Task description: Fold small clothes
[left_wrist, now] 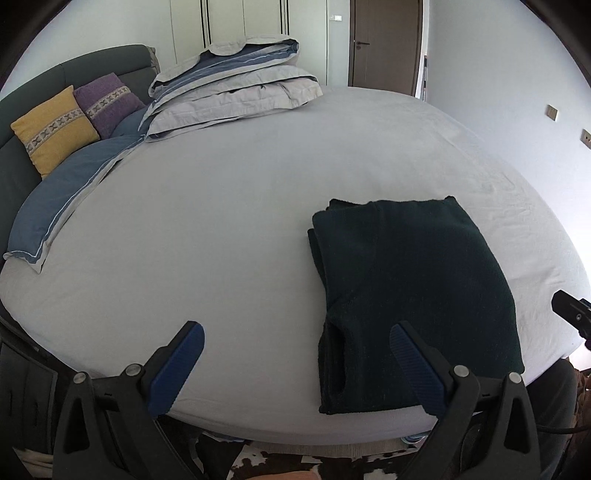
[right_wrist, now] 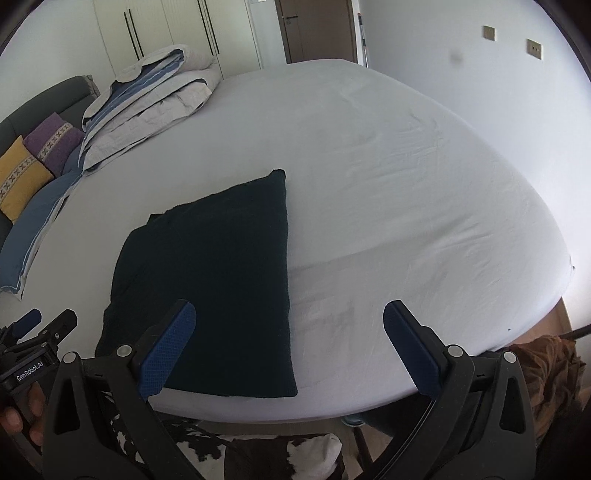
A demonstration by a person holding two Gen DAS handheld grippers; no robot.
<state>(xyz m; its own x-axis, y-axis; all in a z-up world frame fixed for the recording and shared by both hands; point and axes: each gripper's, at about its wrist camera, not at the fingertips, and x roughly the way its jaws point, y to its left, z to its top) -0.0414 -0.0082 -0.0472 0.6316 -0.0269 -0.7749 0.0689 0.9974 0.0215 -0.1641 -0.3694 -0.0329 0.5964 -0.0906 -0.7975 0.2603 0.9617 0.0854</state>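
Bedroom, daylight, pale walls. Large bed point(left_wrist: 229, 229) under a light grey fitted sheet, faintly creased toward the far right side. At the head end: dark grey headboard point(left_wrist: 22, 110), a yellow cushion point(left_wrist: 53, 129) and a purple cushion point(left_wrist: 107, 101) leaning against it, a blue pillow point(left_wrist: 62, 192) lying flat below them, and a folded grey-and-blue duvet point(left_wrist: 236, 85) stacked just beside the cushions. Brown door point(left_wrist: 386, 44) and white wardrobe fronts point(left_wrist: 243, 22) on the far wall.

Dark green garment point(left_wrist: 410, 295) lies on the sheet near the bed's near edge, folded into a rough rectangle. Long axis runs from the near edge away across the mattress toward the far wall; the near short end sits right at the mattress edge. An armhole-like opening shows at its near left corner in the left wrist view, with layered edges along the left side. Its right edge is straight and clean in the right wrist view.

Left gripper point(left_wrist: 297, 363): jaws spread wide, nothing between them; right finger over the garment's near left part, left finger over bare sheet. Contact with the cloth cannot be told.

Right gripper point(right_wrist: 290, 345): jaws spread wide, empty; left finger over the garment's near end, right finger over bare sheet.

Cowhide-patterned rug point(right_wrist: 258, 454) on the floor below the bed edge.
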